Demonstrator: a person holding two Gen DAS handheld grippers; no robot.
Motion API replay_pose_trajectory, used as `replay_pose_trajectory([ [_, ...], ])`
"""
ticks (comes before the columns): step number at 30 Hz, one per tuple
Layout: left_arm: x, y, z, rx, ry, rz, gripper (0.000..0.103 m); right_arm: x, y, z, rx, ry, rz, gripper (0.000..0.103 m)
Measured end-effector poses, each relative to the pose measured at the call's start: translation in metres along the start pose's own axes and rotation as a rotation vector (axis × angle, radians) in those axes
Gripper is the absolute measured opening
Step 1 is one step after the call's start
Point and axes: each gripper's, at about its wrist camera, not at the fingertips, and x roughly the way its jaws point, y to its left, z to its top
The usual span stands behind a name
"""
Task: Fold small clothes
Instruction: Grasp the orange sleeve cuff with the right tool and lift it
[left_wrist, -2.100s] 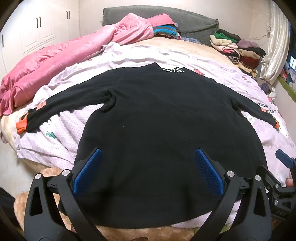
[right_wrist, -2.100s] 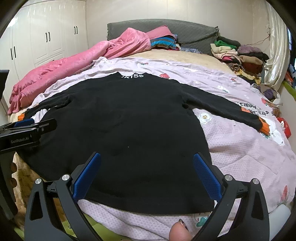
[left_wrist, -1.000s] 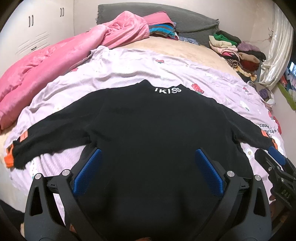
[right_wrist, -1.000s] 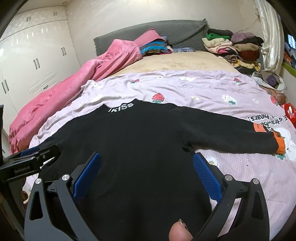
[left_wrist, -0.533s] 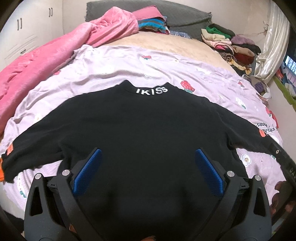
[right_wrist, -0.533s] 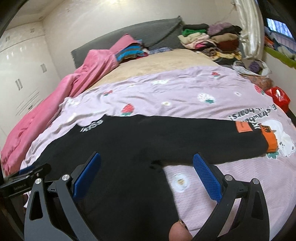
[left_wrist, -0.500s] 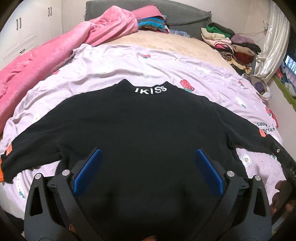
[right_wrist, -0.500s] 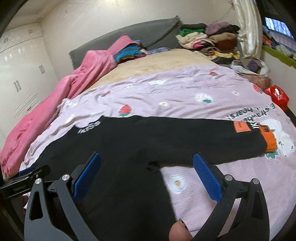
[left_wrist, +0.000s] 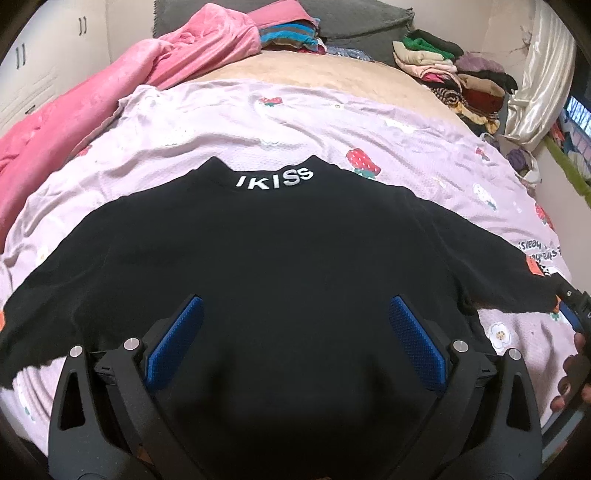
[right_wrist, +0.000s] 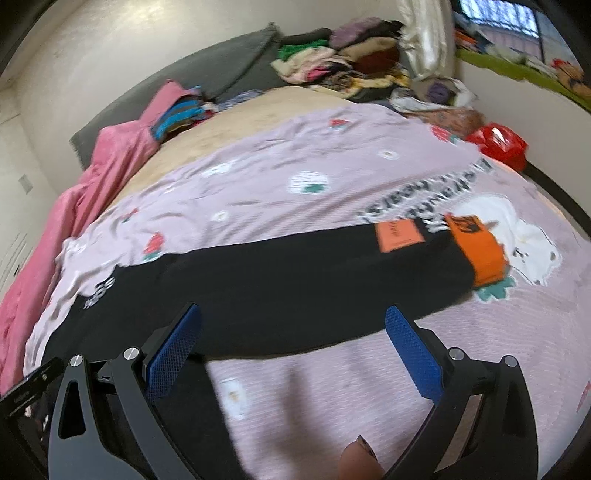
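Left wrist: clothes pile (left_wrist: 458, 77) beyond sweater (left_wrist: 280, 258)

right gripper (right_wrist: 291, 350) swung toward sweater's (right_wrist: 258, 280) right sleeve, left gripper (left_wrist: 293, 343) nearer collar

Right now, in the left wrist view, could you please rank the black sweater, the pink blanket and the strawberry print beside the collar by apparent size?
1. black sweater, though it is nearest the camera
2. pink blanket
3. strawberry print

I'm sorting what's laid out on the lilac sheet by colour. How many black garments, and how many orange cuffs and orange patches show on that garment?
Black sweater: 1
Orange cuff: 1
Orange patch: 1
Total: 3
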Motion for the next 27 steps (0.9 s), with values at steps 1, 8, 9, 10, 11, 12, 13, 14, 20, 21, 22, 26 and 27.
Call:
replay_pose_trajectory([
  [1,0.003,-0.002,0.002,0.002,0.004,-0.005,0.094,0.003,-0.006,0.001,0.017,0.006,-0.009,0.099],
  [8,0.021,-0.015,0.015,0.029,0.008,-0.018,0.094,0.023,-0.053,0.005,0.149,0.045,-0.074,0.099],
  [9,0.023,-0.017,0.017,0.030,0.010,-0.020,0.094,0.026,-0.059,0.006,0.163,0.051,-0.080,0.099],
  [10,0.026,-0.018,0.019,0.030,0.012,-0.021,0.094,0.030,-0.066,0.006,0.181,0.058,-0.092,0.099],
  [11,0.030,-0.020,0.020,0.031,0.016,-0.025,0.094,0.031,-0.070,0.006,0.193,0.063,-0.097,0.099],
  [12,0.032,-0.021,0.021,0.031,0.018,-0.027,0.094,0.035,-0.075,0.006,0.208,0.073,-0.099,0.099],
  [13,0.038,-0.023,0.022,0.032,0.024,-0.024,0.094,0.037,-0.081,0.007,0.222,0.082,-0.105,0.099],
  [14,0.042,-0.024,0.023,0.033,0.030,-0.023,0.094,0.041,-0.087,0.008,0.241,0.088,-0.105,0.099],
  [20,0.070,-0.013,0.022,-0.009,0.076,-0.021,0.094,0.063,-0.118,0.022,0.346,0.073,-0.089,0.099],
  [21,0.071,-0.011,0.021,-0.018,0.075,-0.017,0.094,0.065,-0.123,0.024,0.374,0.063,-0.076,0.099],
  [22,0.071,-0.008,0.019,-0.029,0.071,-0.016,0.094,0.067,-0.129,0.025,0.410,0.052,-0.061,0.095],
  [26,0.064,0.000,0.017,-0.056,0.053,-0.019,0.094,0.062,-0.139,0.027,0.478,-0.011,-0.055,0.068],
  [27,0.062,0.001,0.017,-0.058,0.044,-0.017,0.094,0.061,-0.141,0.026,0.487,-0.020,-0.048,0.058],
])
